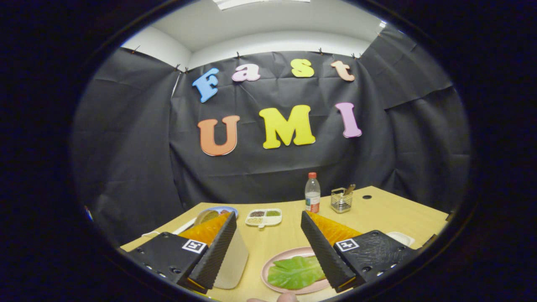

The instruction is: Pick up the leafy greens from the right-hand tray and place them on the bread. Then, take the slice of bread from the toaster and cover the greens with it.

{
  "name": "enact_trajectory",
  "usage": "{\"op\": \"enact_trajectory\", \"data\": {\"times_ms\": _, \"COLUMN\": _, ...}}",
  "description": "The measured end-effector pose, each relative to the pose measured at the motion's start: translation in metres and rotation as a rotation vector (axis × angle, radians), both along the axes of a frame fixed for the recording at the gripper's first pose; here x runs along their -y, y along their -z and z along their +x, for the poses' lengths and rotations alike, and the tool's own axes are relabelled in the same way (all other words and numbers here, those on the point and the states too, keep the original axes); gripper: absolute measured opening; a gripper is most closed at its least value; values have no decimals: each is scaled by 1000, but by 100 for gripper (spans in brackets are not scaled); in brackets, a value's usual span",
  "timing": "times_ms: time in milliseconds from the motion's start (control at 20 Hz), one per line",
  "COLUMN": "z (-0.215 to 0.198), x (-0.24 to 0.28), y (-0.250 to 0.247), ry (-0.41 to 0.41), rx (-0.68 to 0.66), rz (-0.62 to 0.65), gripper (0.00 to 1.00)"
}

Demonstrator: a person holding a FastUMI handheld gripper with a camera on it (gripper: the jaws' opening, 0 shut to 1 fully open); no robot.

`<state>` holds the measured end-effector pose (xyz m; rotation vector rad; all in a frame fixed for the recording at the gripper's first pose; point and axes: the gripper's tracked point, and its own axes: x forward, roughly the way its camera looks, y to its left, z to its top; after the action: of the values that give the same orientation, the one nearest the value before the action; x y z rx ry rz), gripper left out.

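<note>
I hold my gripper [268, 226] released, fingers wide apart above the table [377, 214], because the greens [293, 272] lie near on their plate [268, 272], awaiting pickup.

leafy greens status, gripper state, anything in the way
Gripper open, holding nothing. Leafy greens on the pink plate, low between the fingers, by the right one. Bread on the blue plate beyond the left finger. Nothing blocking the greens.

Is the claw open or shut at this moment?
Open. The claw has its fingers wide apart, empty, above the pale wooden table; the green leaf lies on the pink round plate.
</note>
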<state>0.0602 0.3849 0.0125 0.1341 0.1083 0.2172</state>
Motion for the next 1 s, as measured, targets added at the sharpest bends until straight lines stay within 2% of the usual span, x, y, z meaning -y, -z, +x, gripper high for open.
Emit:
{"op": "enact_trajectory", "data": {"times_ms": 250, "z": 3, "x": -57, "y": 15, "ry": -31, "rx": -75, "rz": 21, "gripper": 95}}
{"op": "enact_trajectory", "data": {"times_ms": 400, "z": 11, "x": -87, "y": 24, "ry": -47, "rx": -101, "rz": -26, "gripper": 96}}
{"op": "enact_trajectory", "data": {"times_ms": 650, "z": 28, "x": -108, "y": 49, "ry": -31, "rx": -138, "rz": -99, "gripper": 92}}
{"op": "enact_trajectory", "data": {"times_ms": 900, "z": 38, "x": -118, "y": 60, "ry": -32, "rx": -183, "rz": -146, "gripper": 68}}
{"op": "enact_trajectory", "data": {"times_ms": 1000, "z": 40, "x": -123, "y": 68, "ry": -30, "rx": -212, "rz": -148, "gripper": 52}}
